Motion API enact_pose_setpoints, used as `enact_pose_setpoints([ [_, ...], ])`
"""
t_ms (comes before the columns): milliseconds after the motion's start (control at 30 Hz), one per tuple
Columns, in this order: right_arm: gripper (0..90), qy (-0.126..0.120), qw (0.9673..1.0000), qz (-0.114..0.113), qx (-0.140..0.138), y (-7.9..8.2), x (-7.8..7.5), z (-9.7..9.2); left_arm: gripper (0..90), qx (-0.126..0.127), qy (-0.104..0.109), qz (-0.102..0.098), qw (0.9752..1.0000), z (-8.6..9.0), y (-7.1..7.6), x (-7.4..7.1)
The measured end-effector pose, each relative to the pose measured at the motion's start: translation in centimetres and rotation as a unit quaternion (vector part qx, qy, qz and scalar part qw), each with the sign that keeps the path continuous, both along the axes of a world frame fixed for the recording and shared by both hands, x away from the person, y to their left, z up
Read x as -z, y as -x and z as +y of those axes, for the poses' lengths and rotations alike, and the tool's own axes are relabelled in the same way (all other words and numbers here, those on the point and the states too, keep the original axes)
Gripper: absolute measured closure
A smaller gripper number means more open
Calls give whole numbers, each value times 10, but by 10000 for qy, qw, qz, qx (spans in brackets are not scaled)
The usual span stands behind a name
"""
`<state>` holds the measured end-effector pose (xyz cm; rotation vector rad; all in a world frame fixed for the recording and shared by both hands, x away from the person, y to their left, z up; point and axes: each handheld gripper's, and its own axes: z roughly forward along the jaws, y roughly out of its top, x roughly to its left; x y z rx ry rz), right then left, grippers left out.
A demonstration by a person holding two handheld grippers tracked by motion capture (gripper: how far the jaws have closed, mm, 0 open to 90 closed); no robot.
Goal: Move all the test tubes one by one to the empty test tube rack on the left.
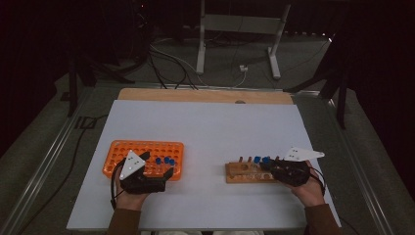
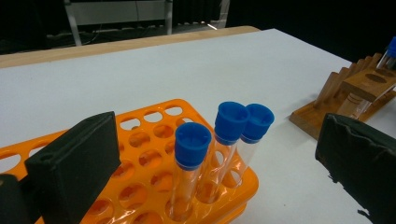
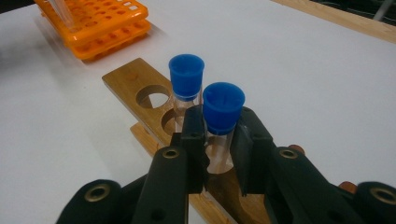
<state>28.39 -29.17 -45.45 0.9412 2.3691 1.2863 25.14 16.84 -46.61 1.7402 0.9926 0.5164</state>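
- Two blue-capped clear plastic tubes (image 3: 201,93) stood in the wooden peg rack (image 1: 243,172), at three o'clock on the white table (image 1: 205,127).
- Three capped tubes (image 2: 219,140) waited in the orange perforated plastic rack (image 1: 143,156), at nine o'clock.
- The right gripper (image 3: 218,144) pinched the nearer tube (image 3: 222,122); the left gripper (image 2: 210,158) gaped, empty.
- Twelve o'clock lay open; the wooden rack sat near the three o'clock edge.

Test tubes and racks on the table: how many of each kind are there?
Blue-capped test tubes in the orange rack: 3
Blue-capped test tubes in the wooden rack: 2
Racks: 2
Total: 5 tubes and 2 racks, 7 things.
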Motion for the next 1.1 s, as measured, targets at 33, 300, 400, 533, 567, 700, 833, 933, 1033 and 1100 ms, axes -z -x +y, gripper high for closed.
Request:
enact_pose_setpoints([
  [33, 759, -2, 10000, 11, -1, 0, 0, 1, 9, 2, 0, -3, 10000, 0, 0, 0],
  [300, 766, -12, 10000, 9, 20, 0, 0, 0, 8, 4, 1, -23, 10000, 0, 0, -1],
  [400, 765, -33, 10000, 25, 47, 0, 0, 0, 9, 4, 6, -24, 10000, 0, 0, -1],
  [533, 765, -92, 9999, 15, 63, 1, -3, -1, 8, 14, 4, -30, 10000, -1, 0, -1],
  [567, 765, -103, 9999, 2, 56, 1, -4, -1, 9, 13, 2, -33, 10000, -1, 0, -1],
  [700, 765, -172, 9998, -43, 65, 2, -10, -3, 9, 25, 6, -43, 10000, -1, 0, -1],
  [833, 765, -234, 9997, -78, 73, 4, -15, -5, 8, 46, -2, -45, 10000, -2, 0, -1],
  [933, 766, -285, 9995, -100, 95, 4, -18, -6, 8, 56, -4, -46, 10000, -3, 0, -1],
  [1033, 765, -303, 9994, -94, 127, 6, -21, -6, 8, 62, -2, -51, 10000, -4, 0, -1],
  [1100, 765, -312, 9994, -114, 117, 6, -23, -6, 8, 58, -16, -67, 10000, -4, 1, -1],
])
